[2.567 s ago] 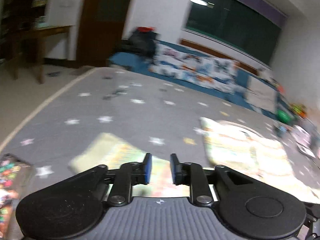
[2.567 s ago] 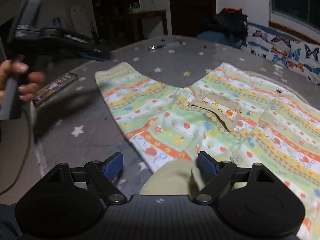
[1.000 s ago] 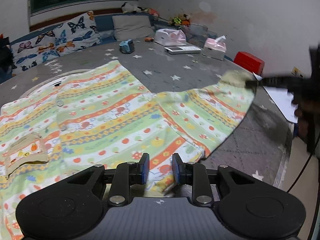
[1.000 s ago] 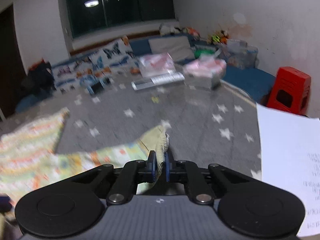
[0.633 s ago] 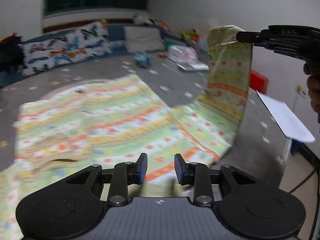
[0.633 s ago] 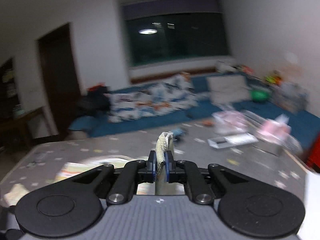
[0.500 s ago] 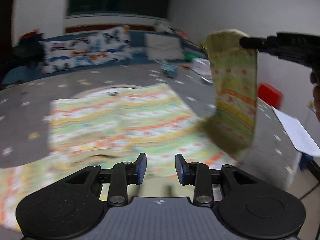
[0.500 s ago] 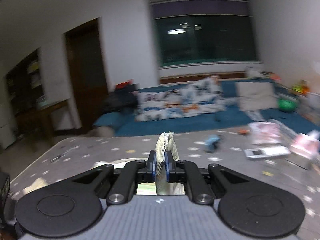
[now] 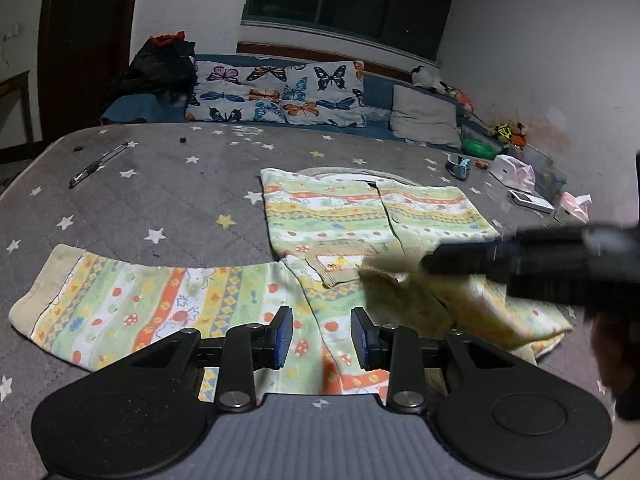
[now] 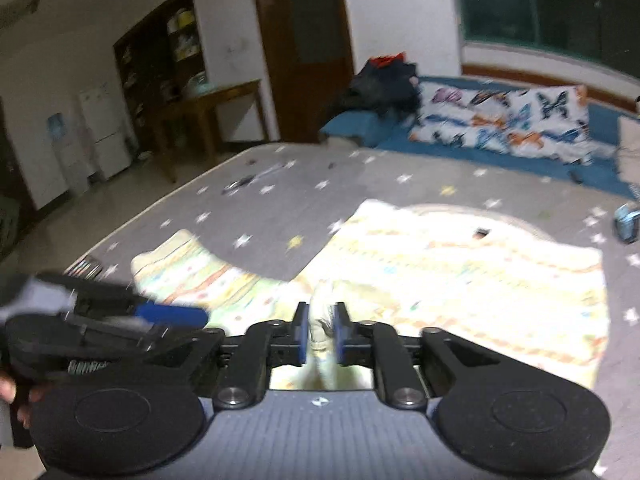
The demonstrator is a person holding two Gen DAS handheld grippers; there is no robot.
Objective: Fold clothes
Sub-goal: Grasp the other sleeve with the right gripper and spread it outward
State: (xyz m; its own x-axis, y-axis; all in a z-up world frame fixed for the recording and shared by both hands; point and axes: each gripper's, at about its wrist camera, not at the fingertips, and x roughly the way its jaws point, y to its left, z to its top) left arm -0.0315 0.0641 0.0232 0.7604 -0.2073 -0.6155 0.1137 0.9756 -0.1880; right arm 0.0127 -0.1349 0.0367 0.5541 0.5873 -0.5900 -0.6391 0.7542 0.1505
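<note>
Much of the right wrist view is being smeared by motion blur, so the print on the patterned shirt (image 10: 460,264) cannot be read there, and the left gripper (image 10: 172,314) is showing only as a dark streak with a blue pad at the lower left. In the left wrist view the right gripper (image 9: 404,266) is being seen as a blurred black bar coming in from the right edge, its fingertips hard to separate from the cloth; the hand behind it is cut off by the frame. The shirt's right sleeve (image 9: 460,300) is partly being hidden under that bar. Compared with half a second ago, the sleeve is no longer being held high in the air: it is now being brought down and across the shirt's body, near the chest pocket (image 9: 340,260). The right gripper is clenched on the sleeve cuff (image 10: 320,328), the fabric being pinched between its blue pads. The left gripper (image 9: 320,336) is released, its jaws standing apart with nothing between them, hovering just above the shirt's lower hem area. The shirt is lying flat on the grey star mat (image 9: 180,200), its left sleeve (image 9: 120,304) being stretched out to the left, well apart from a pen (image 9: 96,164).
</note>
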